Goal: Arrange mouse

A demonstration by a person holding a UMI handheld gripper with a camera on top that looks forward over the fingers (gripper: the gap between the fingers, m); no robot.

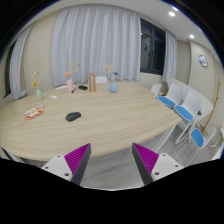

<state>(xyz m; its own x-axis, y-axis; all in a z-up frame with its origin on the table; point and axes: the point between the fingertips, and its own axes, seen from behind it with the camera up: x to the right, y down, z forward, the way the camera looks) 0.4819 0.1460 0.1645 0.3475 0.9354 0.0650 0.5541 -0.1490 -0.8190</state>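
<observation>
Jaws: spread wide, nothing between them, both purple pads [78, 157] showing at the bottom of the gripper view, with bare desk edge and floor in the gap.
Gripper: the gripper [112, 162] hangs off the near edge of the desk [120, 125], looking out across the long oval top.
Mouse: there it is, the dark little mouse [73, 116], lying alone on the pale wood at about eleven o'clock from the jaws, well beyond the fingertips and well apart from everything else.
Far clutter: along the far rim, at roughly twelve o'clock, stands a row of small things, among them a blue cup [113, 87] and a tan box [92, 82]; too small to tell more.
Left side: a small flat item [33, 113] lies at about ten o'clock, near the mouse's line but not touching it.
Chairs: white chairs with blue seats [186, 108] crowd the desk at two o'clock, clear of the path.
Step in hand: by my reading, the approach; the grasp is not yet begun.
How to do it well: swing toward eleven o'clock first, then travel forward and low over the wood, so the mouse comes dead centre between the pads.
Grip advice: take it across its narrow sides with the jaws kept wide until both pads flank it, then close gently; a smooth rounded shell probably slips if pinched off-centre.
Watch for: catching the desk edge on the way in.
</observation>
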